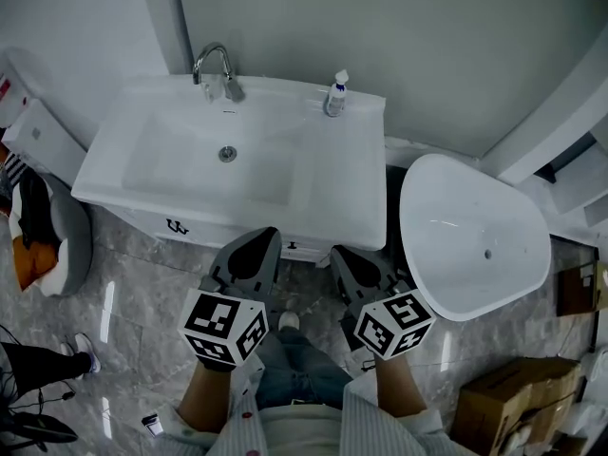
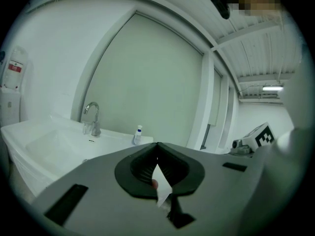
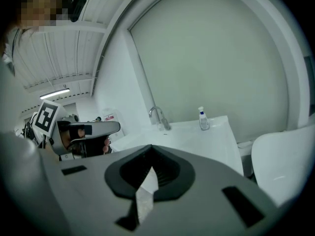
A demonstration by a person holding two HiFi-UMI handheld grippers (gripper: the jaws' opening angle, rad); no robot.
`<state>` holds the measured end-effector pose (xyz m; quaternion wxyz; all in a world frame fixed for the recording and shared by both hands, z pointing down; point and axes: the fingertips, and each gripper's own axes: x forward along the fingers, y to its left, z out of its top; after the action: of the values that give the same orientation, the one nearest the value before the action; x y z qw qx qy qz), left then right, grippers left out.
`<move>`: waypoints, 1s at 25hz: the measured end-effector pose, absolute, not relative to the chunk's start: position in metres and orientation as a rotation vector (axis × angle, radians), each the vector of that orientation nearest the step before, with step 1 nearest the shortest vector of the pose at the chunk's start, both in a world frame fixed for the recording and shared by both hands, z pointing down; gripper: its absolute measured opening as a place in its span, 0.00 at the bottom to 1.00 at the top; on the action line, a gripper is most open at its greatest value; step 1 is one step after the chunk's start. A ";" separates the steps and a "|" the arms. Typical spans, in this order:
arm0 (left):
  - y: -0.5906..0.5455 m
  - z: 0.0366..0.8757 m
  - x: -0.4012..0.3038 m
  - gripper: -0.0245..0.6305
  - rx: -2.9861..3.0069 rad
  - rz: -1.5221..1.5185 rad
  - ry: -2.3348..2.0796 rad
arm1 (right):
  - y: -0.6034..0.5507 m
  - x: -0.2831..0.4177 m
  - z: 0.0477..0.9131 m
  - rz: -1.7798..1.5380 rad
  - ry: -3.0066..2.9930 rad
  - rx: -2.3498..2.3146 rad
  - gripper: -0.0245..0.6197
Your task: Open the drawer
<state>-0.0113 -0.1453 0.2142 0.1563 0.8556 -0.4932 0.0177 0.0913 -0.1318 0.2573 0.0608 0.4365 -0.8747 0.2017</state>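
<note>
In front of the vanity, in the head view, the left gripper [image 1: 258, 243] and the right gripper [image 1: 346, 257] sit side by side, tips aimed at the cabinet face. The drawer [image 1: 195, 224] is in that face under the sink [image 1: 123, 174], its dark handle [image 1: 177, 226] to the left of both grippers. Neither gripper touches it. Bare floor [image 1: 142, 293] lies open on the left. On the right a white tub [image 1: 475, 240] stands close beside the right gripper, and a cardboard box [image 1: 503, 397] sits further back. A faucet [image 1: 217, 69] and a bottle [image 1: 335, 93] stand at the sink's rear edge.

In the left gripper view, the left gripper [image 2: 157, 145] has its jaw tips together with nothing between them. The sink rim [image 2: 29, 132] lies ahead on the left.

In the right gripper view, the right gripper [image 3: 150, 148] likewise has its tips meeting and holds nothing. The tub edge [image 3: 285, 156] is near on the right.
</note>
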 end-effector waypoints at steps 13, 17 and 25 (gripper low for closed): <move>-0.150 0.233 -0.005 0.06 2.461 0.099 -1.327 | -0.136 0.082 0.270 0.659 -2.617 1.323 0.05; -0.148 0.247 -0.007 0.06 2.447 0.117 -1.309 | -0.134 0.078 0.279 0.664 -2.603 1.321 0.05; -0.146 0.291 -0.019 0.06 2.416 0.179 -1.287 | -0.131 0.066 0.313 0.694 -2.563 1.325 0.05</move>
<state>-0.0193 -0.1462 0.2909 0.1979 0.8634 -0.4597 0.0640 0.0660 -0.1309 0.3127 0.0869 0.4448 -0.8604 0.2330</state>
